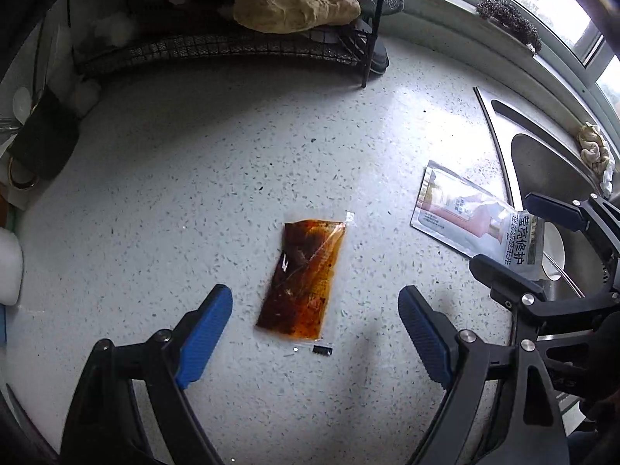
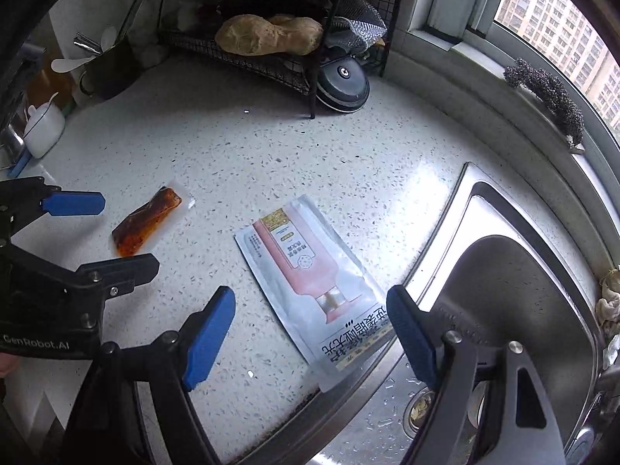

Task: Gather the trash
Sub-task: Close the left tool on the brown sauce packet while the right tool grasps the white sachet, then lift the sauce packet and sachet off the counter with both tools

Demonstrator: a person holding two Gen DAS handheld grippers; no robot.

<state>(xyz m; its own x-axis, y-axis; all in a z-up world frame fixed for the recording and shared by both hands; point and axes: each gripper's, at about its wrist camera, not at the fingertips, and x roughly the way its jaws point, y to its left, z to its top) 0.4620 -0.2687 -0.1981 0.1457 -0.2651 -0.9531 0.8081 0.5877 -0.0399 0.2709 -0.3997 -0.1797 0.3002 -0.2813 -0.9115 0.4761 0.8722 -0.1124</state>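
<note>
A clear sauce packet [image 1: 302,279] with red-brown oily residue lies flat on the speckled white counter [image 1: 193,193]. My left gripper [image 1: 314,293] hovers above the packet, open, with a blue pad on either side of it and touching nothing. To the right lies a silver sachet [image 2: 310,283] printed with a pink bottle, its near end overhanging the sink rim [image 2: 461,193]. My right gripper [image 2: 310,294] is open and straddles the sachet from above. The right wrist view also shows the left gripper [image 2: 124,232] over the sauce packet [image 2: 147,221]. A tiny black scrap [image 1: 323,350] lies by the packet.
A steel sink [image 2: 503,290] fills the right side, a cloth [image 2: 608,306] on its far edge. At the back stands a black wire rack [image 2: 271,66] holding a tan root [image 2: 267,35], with a round lid [image 2: 343,85] under it. A white bottle [image 2: 42,130] stands far left.
</note>
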